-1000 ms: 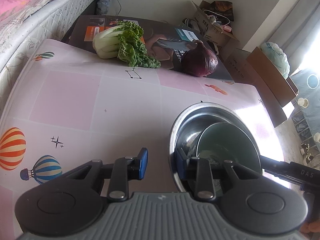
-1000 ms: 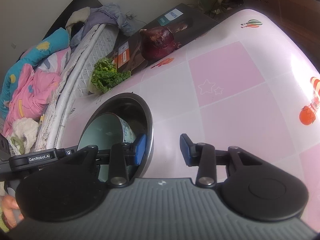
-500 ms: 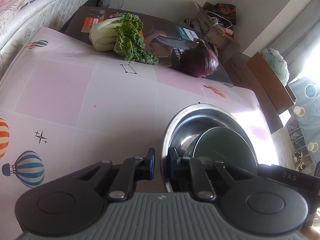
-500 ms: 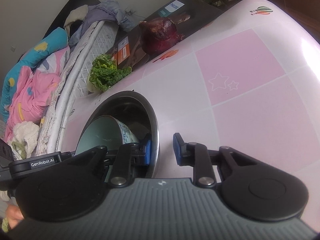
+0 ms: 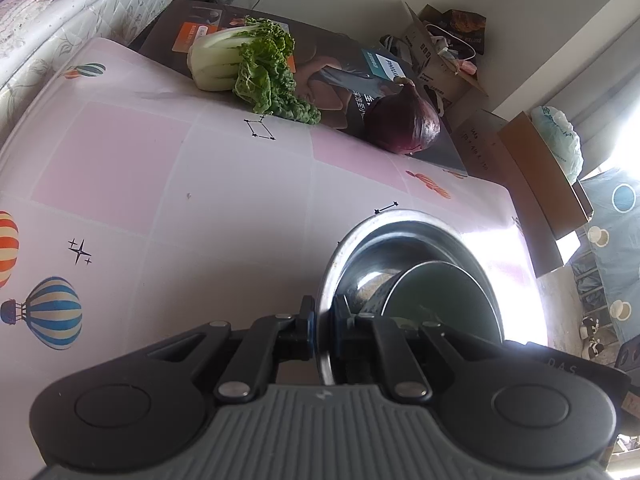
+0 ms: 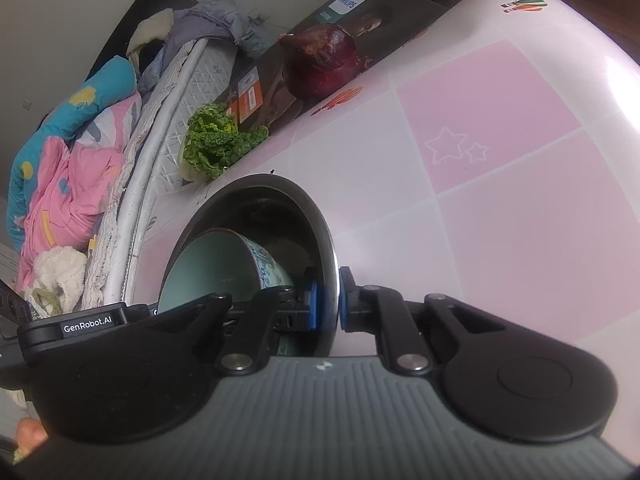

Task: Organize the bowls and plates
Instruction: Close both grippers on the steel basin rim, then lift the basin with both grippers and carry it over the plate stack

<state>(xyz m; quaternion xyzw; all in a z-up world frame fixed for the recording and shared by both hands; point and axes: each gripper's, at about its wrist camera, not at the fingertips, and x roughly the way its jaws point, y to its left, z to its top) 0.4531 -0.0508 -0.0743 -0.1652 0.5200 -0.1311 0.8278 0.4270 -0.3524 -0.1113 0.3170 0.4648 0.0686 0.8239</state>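
Note:
A large steel bowl [image 5: 404, 236] stands on the pink patterned table [image 5: 160, 184] with a pale green ceramic bowl [image 5: 440, 292] tilted inside it. My left gripper [image 5: 323, 326] is shut on the steel bowl's left rim, one finger outside and one inside. In the right wrist view the steel bowl [image 6: 288, 200] holds the green bowl [image 6: 216, 268], and my right gripper [image 6: 329, 306] is shut on its right rim in the same way.
A leafy cabbage [image 5: 248, 68] and a red onion [image 5: 404, 124] lie on a dark box [image 5: 332, 68] at the table's far edge. A mattress [image 5: 60, 20] with bedding runs along the left. Cardboard boxes [image 5: 536, 168] stand beyond the far right corner.
Both grippers moved in over the steel bowl's rim and closed on it, left on the left side, right on the right side.

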